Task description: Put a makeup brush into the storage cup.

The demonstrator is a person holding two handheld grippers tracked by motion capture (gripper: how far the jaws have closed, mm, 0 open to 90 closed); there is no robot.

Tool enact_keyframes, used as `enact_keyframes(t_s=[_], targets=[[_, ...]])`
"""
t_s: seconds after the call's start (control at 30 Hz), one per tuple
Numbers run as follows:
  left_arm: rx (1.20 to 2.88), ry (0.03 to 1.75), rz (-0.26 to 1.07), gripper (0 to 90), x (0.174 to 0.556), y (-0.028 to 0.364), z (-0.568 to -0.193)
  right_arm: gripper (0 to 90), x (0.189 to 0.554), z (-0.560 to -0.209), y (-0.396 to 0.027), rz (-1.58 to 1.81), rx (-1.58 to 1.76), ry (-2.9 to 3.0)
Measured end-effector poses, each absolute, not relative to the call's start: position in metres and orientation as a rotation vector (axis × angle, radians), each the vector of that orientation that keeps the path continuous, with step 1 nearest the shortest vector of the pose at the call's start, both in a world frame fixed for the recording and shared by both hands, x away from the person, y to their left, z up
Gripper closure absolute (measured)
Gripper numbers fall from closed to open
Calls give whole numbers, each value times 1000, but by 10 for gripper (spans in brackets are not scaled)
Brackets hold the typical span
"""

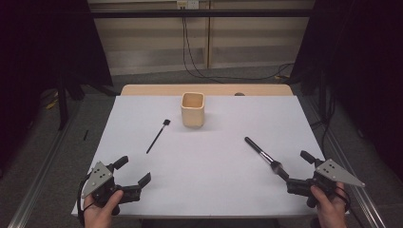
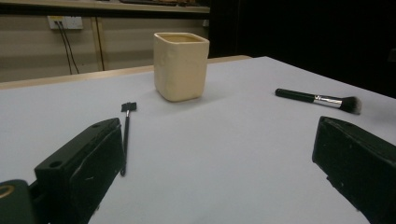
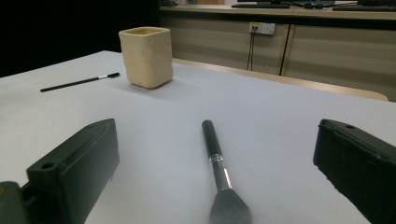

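Two sets of tongs are in our hands, both spread wide and gripping nothing. Our right gripper (image 1: 295, 167) sits at the near right edge of the table (image 1: 214, 190), and the makeup brush (image 1: 263, 155) lies flat with its dark bristle head between the open jaws, untouched: a black handle, a silver ferrule, handle pointing away toward the cream cup (image 1: 192, 109). Our left gripper (image 1: 134, 170) rests at the near left, the thin black brush (image 1: 157, 136) lying just beyond it.
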State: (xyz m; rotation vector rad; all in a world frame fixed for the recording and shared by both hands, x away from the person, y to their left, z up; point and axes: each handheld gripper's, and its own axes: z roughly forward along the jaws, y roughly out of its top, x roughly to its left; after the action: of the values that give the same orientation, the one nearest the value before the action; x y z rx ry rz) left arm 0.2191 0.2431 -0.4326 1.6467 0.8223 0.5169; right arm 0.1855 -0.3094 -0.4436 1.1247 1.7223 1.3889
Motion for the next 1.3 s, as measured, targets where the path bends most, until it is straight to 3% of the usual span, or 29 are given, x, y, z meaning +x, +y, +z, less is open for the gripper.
enact_keyframes(t_s=[0.8, 1.3], targets=[[1684, 800, 500, 21, 217, 231, -430, 0, 184, -444, -306, 1414, 1119, 1736], [1646, 792, 549, 34, 247, 231, -409, 0, 188, -444, -304, 1421, 1121, 1738]])
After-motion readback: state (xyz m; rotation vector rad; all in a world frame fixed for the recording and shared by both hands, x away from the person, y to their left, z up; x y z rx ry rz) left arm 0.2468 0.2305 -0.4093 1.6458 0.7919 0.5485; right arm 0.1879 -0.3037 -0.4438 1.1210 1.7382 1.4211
